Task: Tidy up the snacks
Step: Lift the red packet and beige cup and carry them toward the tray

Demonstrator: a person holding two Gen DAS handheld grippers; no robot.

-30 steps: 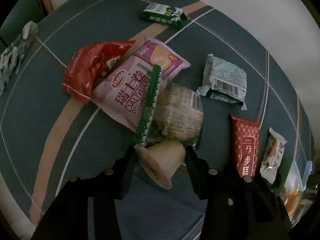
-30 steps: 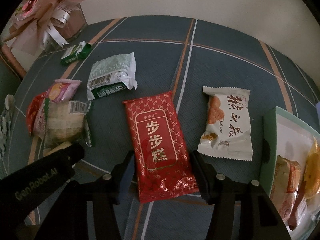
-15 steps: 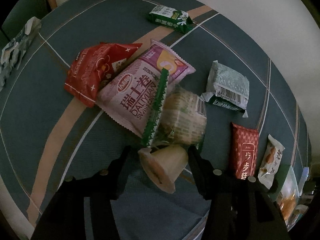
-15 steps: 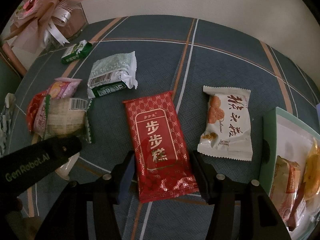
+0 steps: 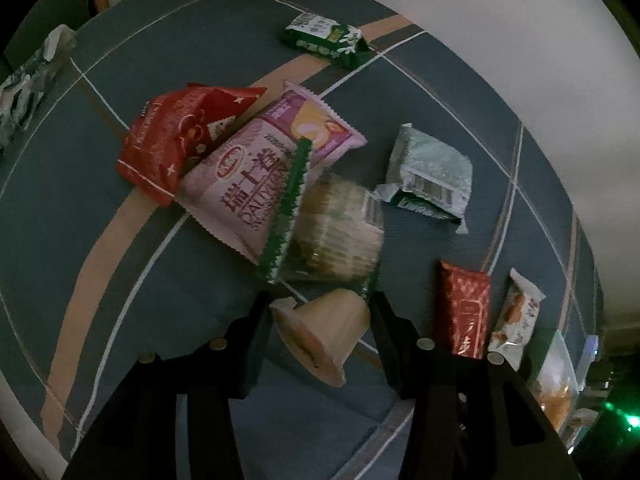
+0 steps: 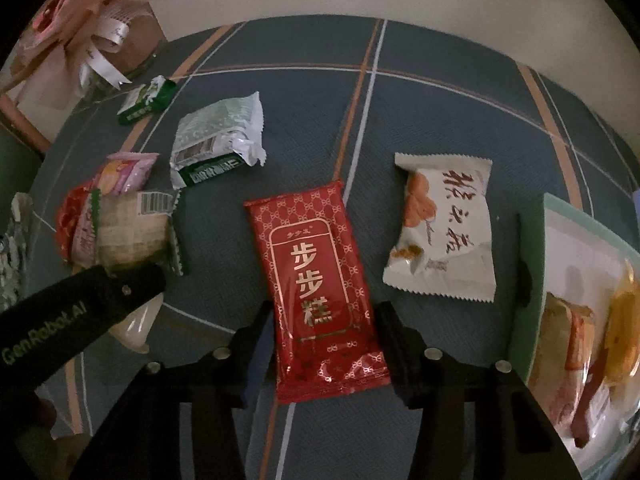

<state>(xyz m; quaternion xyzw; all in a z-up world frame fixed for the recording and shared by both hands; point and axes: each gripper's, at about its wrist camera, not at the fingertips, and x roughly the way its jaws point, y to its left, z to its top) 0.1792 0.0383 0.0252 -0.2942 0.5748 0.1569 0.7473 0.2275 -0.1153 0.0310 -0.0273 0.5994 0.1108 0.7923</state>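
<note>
My left gripper [image 5: 320, 312] is shut on a pale jelly cup [image 5: 320, 332] and holds it above the blue checked tablecloth; it also shows in the right wrist view [image 6: 136, 322]. Beyond it lie a clear green-edged cake pack [image 5: 332, 236], a pink swiss-roll pack [image 5: 256, 184] and a red pack [image 5: 180, 140]. My right gripper [image 6: 324, 324] is open, its jaws on either side of a red cake bar [image 6: 316, 280] that lies flat on the cloth. A white snack pack [image 6: 444, 232] lies to its right.
A green-rimmed tray [image 6: 536, 280] with several snacks sits at the right edge. A pale green pack [image 6: 216, 140] and a small dark green pack [image 6: 146, 100] lie farther back. A ribboned gift box [image 6: 100, 40] stands at the back left. A wall runs behind the table.
My left gripper has lifted with the jelly cup, so the table looks farther away. My right gripper and the red bar have not moved.
</note>
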